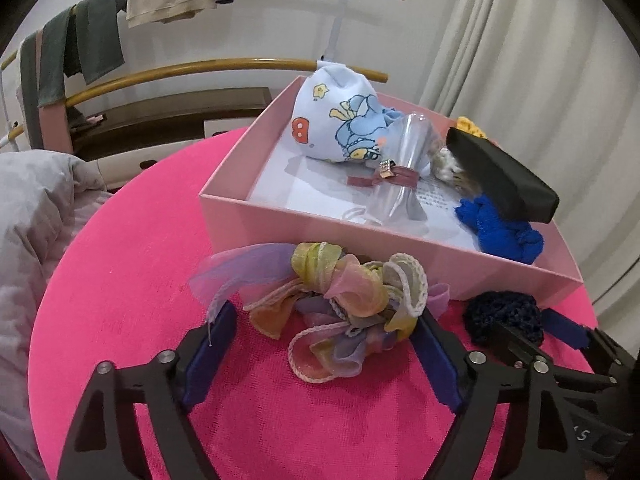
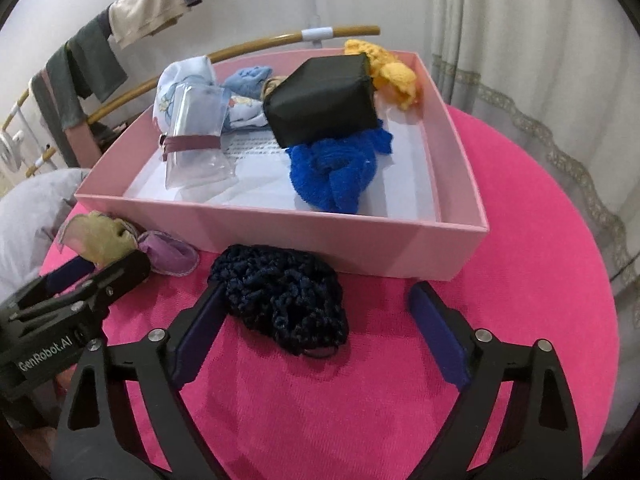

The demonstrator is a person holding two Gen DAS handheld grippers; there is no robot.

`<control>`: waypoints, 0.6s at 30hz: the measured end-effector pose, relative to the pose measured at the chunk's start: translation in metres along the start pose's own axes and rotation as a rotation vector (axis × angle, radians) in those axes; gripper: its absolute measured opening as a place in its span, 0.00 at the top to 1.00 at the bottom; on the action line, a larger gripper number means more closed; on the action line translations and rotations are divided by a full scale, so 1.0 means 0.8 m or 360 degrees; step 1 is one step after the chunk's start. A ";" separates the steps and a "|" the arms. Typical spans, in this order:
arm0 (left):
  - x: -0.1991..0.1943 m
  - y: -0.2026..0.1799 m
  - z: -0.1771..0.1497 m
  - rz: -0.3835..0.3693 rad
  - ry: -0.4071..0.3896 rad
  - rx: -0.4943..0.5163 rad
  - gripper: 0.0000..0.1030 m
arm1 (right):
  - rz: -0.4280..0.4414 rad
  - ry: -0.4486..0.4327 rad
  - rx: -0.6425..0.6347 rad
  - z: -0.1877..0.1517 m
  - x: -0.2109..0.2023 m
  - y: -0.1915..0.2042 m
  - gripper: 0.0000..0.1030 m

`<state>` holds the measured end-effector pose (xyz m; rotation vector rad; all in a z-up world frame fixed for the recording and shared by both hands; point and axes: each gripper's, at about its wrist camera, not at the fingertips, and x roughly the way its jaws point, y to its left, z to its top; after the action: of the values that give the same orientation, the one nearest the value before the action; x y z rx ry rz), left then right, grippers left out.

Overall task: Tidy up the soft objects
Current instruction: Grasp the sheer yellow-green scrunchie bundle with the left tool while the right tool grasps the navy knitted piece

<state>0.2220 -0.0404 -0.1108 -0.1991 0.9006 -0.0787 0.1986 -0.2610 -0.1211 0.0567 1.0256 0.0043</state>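
Left wrist view: nearest the lens, the left gripper (image 1: 326,320) stands wide open at lower centre, its blue pads flanking the pastel organza scrunchie (image 1: 336,308) without clamping it. The scrunchie lies on the pink tablecloth (image 1: 120,280), just in front of the pink box (image 1: 280,228). The box, at centre right, contains a light-blue printed cloth (image 1: 340,124), a clear plastic pouch (image 1: 400,172) with a maroon band, a black pouch (image 1: 500,172), a bright blue knit piece (image 1: 500,232) and a yellow knit piece (image 1: 472,124) at the far edge.

Right wrist view: nearest the lens, the right gripper (image 2: 316,308) is wide open at lower centre. Its left pad touches the dark navy knit scrunchie (image 2: 284,296); its right pad stands apart. This scrunchie lies on the cloth, beside the box's front wall. The box fills the upper centre.
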 end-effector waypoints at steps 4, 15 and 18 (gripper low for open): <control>-0.012 0.004 -0.007 -0.0029 -0.0013 0.0011 0.49 | 0.0031 -0.0041 -0.0016 -0.002 -0.008 0.003 0.69; -0.053 0.017 -0.034 -0.0039 -0.0061 0.0027 0.65 | 0.0094 -0.0049 0.0000 -0.036 -0.044 -0.004 0.84; -0.072 0.021 -0.048 -0.0034 -0.0066 0.0041 0.65 | 0.0109 -0.0050 0.0009 -0.049 -0.059 -0.004 0.84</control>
<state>0.1557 -0.0208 -0.0929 -0.1855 0.8559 -0.1056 0.1409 -0.2636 -0.1012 0.0965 0.9920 0.0627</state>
